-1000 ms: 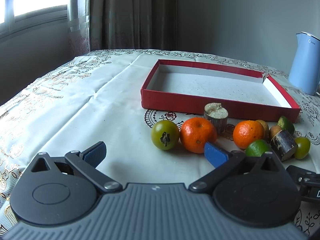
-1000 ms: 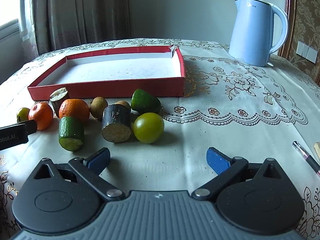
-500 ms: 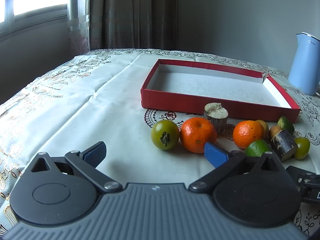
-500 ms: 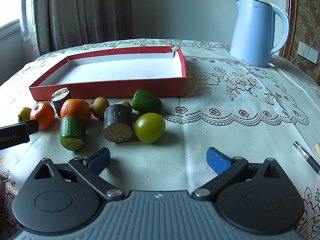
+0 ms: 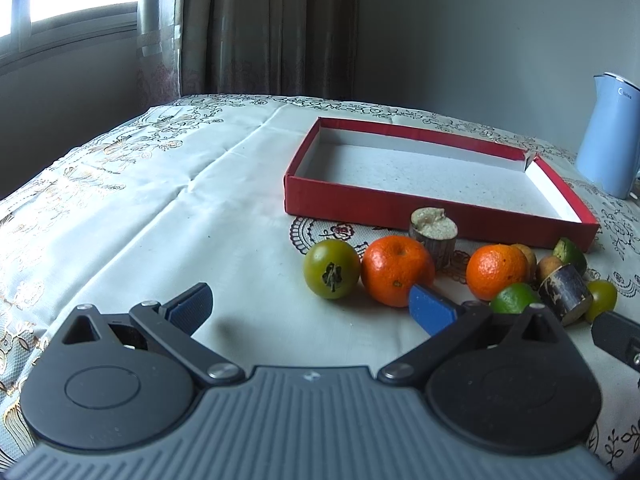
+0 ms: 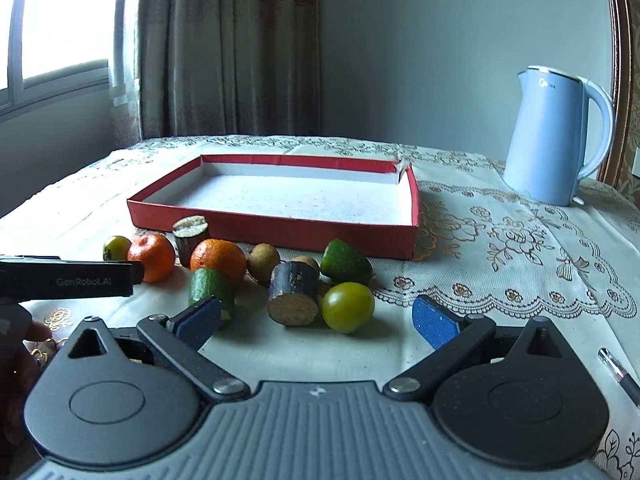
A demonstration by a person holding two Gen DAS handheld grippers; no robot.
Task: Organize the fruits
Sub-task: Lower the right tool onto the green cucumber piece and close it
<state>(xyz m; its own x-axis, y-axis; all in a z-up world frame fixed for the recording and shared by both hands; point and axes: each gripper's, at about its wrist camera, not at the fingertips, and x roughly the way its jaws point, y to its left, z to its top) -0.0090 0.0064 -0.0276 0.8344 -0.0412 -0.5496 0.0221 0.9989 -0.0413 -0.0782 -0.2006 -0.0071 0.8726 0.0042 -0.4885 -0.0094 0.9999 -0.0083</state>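
Fruits sit loose on the surface (image 6: 500, 300) just in front of the empty red box (image 6: 276, 226). Right gripper (image 6: 316, 318) spread wide, holding nothing, nearest the green tomato (image 6: 348, 306); left gripper (image 5: 310, 306) also wide and empty, by the near tangerine (image 5: 396, 270). Tomato looks smooth and round, likely slippery, prone to roll: pinch across its middle, gently. Tangerines look soft-skinned; the cut cane pieces (image 6: 294, 298) look stiff.
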